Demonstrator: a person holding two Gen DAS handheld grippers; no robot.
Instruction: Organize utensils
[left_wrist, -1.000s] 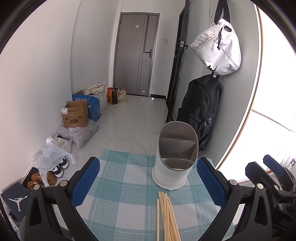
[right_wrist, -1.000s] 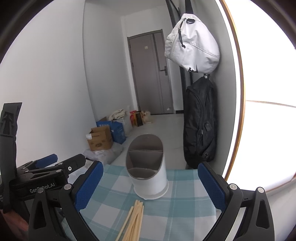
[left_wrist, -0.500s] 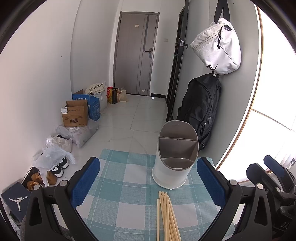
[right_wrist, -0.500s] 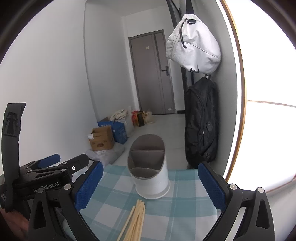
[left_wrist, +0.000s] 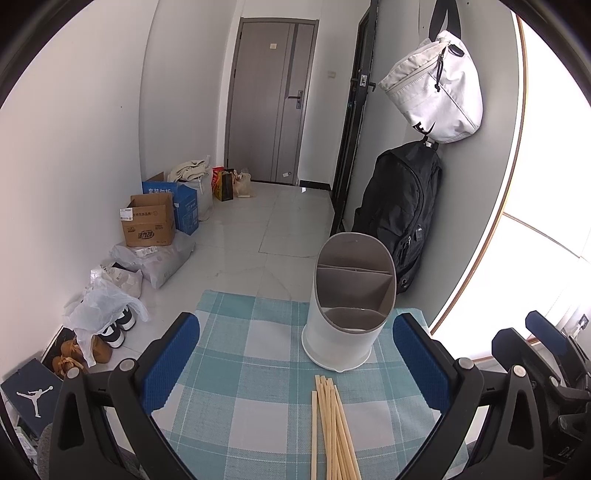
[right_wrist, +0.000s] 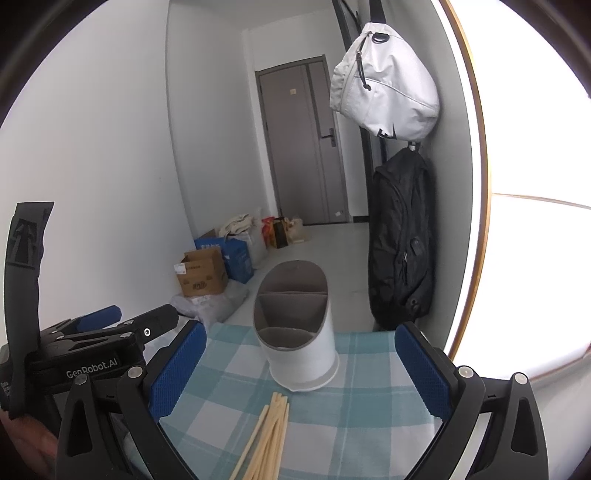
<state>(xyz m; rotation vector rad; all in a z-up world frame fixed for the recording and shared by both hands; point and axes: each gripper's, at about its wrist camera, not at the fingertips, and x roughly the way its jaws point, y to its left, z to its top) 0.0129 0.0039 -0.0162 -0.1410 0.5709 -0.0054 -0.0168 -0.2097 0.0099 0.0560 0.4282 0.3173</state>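
A small table covered by a teal-and-white checked cloth (left_wrist: 258, 373) carries everything the task needs. Toward its far edge, slightly right of centre, stands a white oval plastic utensil holder with grey inner dividers (left_wrist: 343, 317), upright, its slanted mouth facing the cameras and every compartment that shows looking empty. Just on the near side of its base, close but apart from it, lies a bundle of pale wooden chopsticks (left_wrist: 332, 424), flat on the cloth; their long axis runs from the near edge toward the holder, the far tips fanned a little.

The left gripper (left_wrist: 295, 365) hangs above the near part of the cloth, its blue-padded jaws spread wide and empty. The chopsticks sit right of its midline, nearer its right finger. The right gripper (right_wrist: 295, 369) is likewise spread wide with nothing between the pads; the bundle lies almost on its midline, slanting off toward the near left.

Judging by that, the right gripper seems better placed. Since the sticks point along the fingers' reach, the jaws would close across their width after a downward tilt.
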